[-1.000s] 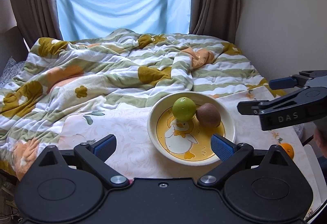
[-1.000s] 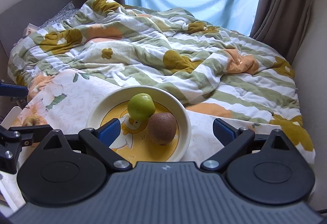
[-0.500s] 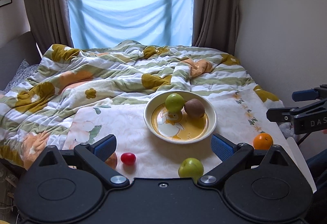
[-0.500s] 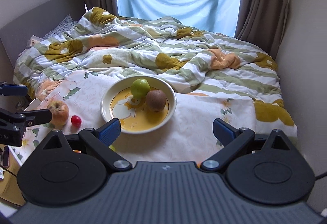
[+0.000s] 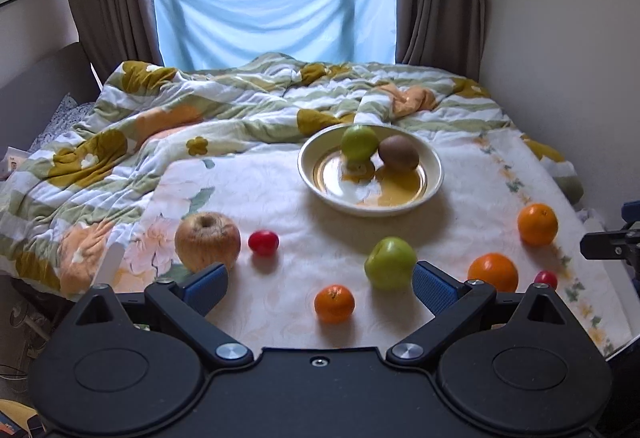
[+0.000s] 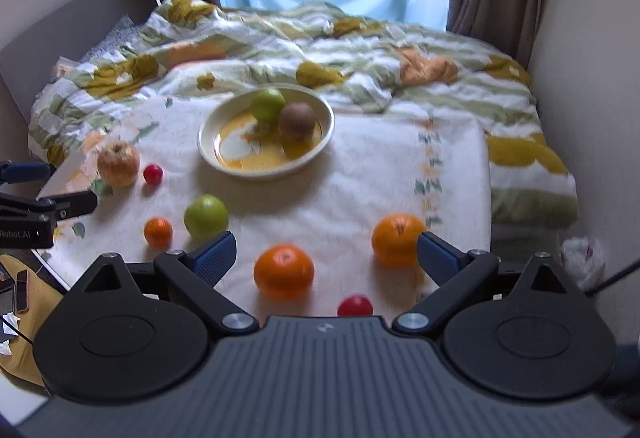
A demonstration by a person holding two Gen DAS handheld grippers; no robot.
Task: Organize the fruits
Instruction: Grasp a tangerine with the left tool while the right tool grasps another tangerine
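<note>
Left hand-held gripper (image 5: 316,284) hovers level above the near edge of the bed, jaws spread, holding nothing. Right hand-held gripper (image 6: 326,252) likewise hovers spread and empty.

A glossy round bowl (image 5: 434,182) sits on a white floral cloth (image 5: 272,194) and contains a smooth green apple (image 5: 359,142) touching a fuzzy brown kiwi (image 5: 399,153).

Loose on the cloth: a russet apple (image 5: 207,241), a second green apple (image 5: 390,263), a small mandarin (image 5: 334,303), two oranges (image 6: 283,271) (image 6: 396,239), two red tomatoes (image 5: 263,242) (image 6: 355,306).

A rumpled striped quilt (image 5: 240,106) lies behind.
</note>
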